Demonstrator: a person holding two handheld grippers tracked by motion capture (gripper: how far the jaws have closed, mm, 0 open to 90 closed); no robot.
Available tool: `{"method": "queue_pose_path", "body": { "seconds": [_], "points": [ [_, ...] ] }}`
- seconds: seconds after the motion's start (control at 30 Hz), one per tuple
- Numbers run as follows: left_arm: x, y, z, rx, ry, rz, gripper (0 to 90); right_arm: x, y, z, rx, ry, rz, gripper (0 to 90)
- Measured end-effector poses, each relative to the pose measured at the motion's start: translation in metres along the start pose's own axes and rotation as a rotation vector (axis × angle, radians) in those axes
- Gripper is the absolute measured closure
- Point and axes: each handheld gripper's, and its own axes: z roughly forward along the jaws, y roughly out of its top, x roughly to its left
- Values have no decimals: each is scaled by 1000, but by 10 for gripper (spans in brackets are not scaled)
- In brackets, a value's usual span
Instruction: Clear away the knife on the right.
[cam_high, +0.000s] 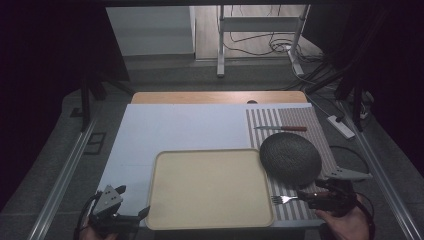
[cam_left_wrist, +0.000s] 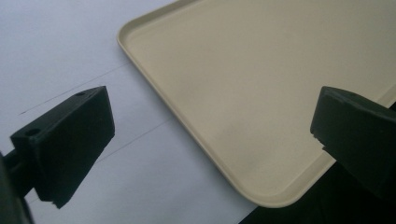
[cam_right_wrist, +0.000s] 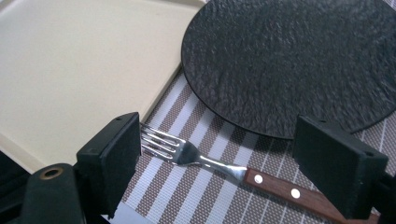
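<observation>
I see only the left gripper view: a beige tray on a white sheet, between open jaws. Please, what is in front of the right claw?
Observer: The right claw stands open, with a fork lying between its jaws on a striped mat. The pads do not press on it.
Operator: Thank you. Is something else on that mat, close to the fork?
Observer: Yes, a dark round plate lies just beyond the fork, beside the right edge of the tray.
</observation>
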Motion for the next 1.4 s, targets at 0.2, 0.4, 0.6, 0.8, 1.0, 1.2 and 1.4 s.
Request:
{"method": "queue_pose_path", "body": {
  "seconds": [0.2, 0.4, 0.6, 0.8, 1.0, 1.2, 1.4],
  "points": [
    [0, 0, 0, 4, 1, 4, 0, 0, 6, 2, -1, -17, -22, 139],
    [-1, 0, 1, 8, 3, 7, 0, 0, 13, 9, 24, -63, -62, 136],
    [-1, 1, 1, 15, 6, 14, 0, -9, 23, 16, 37, -101, -64, 141],
    [-1, 1, 2, 16, 6, 13, 0, -20, 37, 22, 29, -102, -45, 89],
    [-1, 1, 2, 23, 8, 11, 0, -27, 43, 29, 46, -65, -26, 65],
    [-1, 2, 3, 33, 12, 11, 0, -32, 50, 34, 60, -46, -24, 64],
    [-2, 2, 3, 35, 13, 13, 0, -42, 61, 47, 73, -56, -23, 71]
  ]
}}
